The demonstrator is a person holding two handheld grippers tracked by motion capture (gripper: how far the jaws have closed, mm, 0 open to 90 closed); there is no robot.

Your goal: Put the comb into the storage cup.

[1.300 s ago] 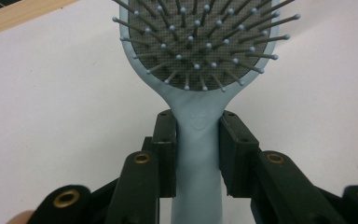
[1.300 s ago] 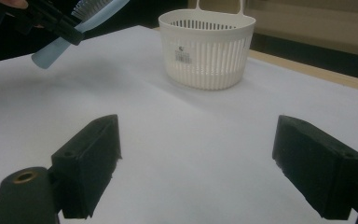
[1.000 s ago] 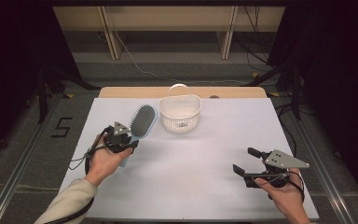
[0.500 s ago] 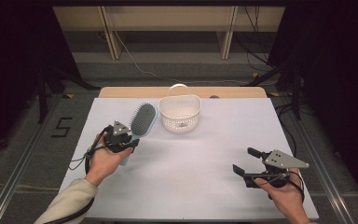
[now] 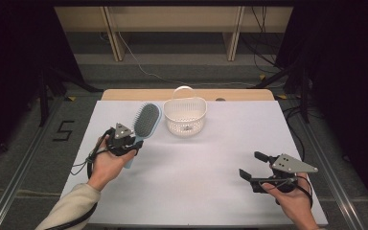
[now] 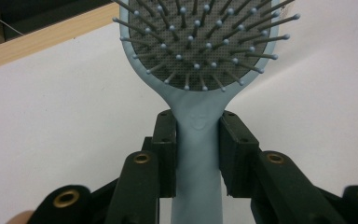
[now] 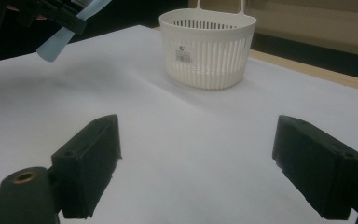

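Observation:
My left gripper [image 5: 130,140] is shut on the handle of a light blue hairbrush [image 5: 145,122], which it holds above the left part of the white table. In the left gripper view the two black jaws clamp the hairbrush handle [image 6: 196,140] from both sides, and the bristled head [image 6: 200,37] points away. A white slatted plastic basket [image 5: 185,115] with a loop handle stands at the back middle, just right of the brush head. My right gripper [image 5: 255,165] rests near the front right with its jaws wide open and nothing between them. The basket [image 7: 207,44] stands ahead of it.
The white sheet covers the table [image 5: 196,177], with a bare wooden strip [image 5: 139,94] along the far edge. Dark stands and cables surround the table on the floor. A person's hands hold both grippers from the near side.

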